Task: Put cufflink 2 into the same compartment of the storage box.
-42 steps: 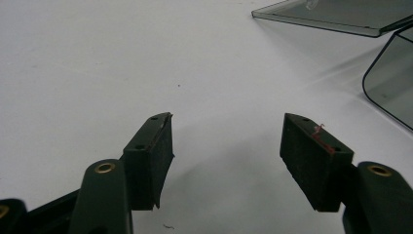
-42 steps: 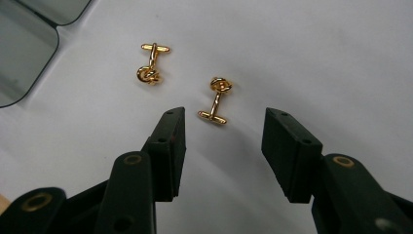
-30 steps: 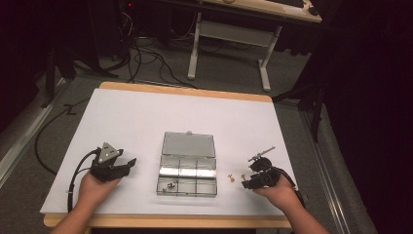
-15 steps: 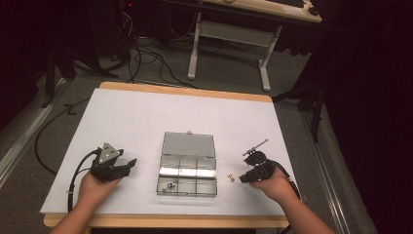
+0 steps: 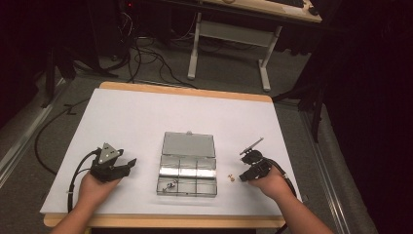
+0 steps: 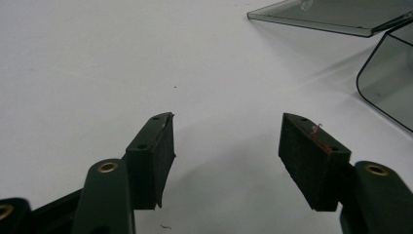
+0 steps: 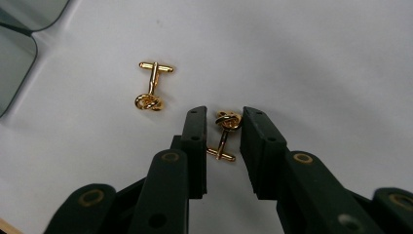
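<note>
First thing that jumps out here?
Two gold cufflinks on the white table right of the clear box: one sits between the right tool's jaws, which have just been closing, the other lies loose beside it. The left tool rests open, holding nothing.

Glossy gold metal cufflinks [image 7: 228, 134], matt white tabletop [image 7: 316, 58]

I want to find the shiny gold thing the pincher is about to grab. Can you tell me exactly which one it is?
Look at the clear plastic box in the middle of the white table, then just to its right, near the right gripper. Two gold cufflinks lie there; yours is the cufflink between the black jaws, which have just been closing. The other cufflink lies in the open, nearer the box.
</note>
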Motion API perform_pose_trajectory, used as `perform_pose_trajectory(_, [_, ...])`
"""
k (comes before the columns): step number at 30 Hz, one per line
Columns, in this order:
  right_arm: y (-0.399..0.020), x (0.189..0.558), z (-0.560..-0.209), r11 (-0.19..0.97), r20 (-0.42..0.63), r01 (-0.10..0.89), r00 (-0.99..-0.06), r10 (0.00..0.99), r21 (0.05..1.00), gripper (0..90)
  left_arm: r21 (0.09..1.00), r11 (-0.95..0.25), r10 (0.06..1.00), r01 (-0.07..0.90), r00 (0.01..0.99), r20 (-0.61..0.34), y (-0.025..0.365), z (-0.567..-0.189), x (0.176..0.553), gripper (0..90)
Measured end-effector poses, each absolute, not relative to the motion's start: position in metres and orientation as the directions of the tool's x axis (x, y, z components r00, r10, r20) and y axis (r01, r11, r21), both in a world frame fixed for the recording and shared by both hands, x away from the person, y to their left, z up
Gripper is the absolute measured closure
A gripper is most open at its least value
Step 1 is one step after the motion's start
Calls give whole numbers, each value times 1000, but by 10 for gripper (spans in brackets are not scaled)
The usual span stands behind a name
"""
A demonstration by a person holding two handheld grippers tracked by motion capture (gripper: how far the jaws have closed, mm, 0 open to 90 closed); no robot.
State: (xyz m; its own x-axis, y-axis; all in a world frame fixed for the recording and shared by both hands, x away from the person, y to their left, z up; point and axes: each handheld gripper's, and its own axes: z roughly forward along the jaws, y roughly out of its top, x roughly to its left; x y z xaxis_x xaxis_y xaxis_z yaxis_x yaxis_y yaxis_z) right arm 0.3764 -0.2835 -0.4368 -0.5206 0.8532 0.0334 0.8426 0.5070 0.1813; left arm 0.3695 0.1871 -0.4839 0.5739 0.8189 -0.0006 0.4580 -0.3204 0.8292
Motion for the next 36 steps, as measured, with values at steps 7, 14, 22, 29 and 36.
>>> perform_pose_trajectory(7, [-280,376,-438,527,26,832,-539,842,171,786,829,-327,814,453,580,4,187,-484,369,380])
perform_pose_trajectory(14, [-281,377,-433,525,39,834,-538,842,170,788,824,-343,811,451,585,17,186,-484,370,380])
perform_pose_trajectory(22, [-279,375,-425,549,45,818,-563,825,170,788,823,-343,811,454,585,15,186,-484,370,379])
perform_pose_trajectory(29, [-272,370,-412,567,58,804,-584,810,179,788,824,-338,811,455,585,9,187,-484,370,386])
perform_pose_trajectory(36, [-268,369,-399,579,61,792,-599,799,191,789,825,-337,811,454,585,9,187,-484,370,389])
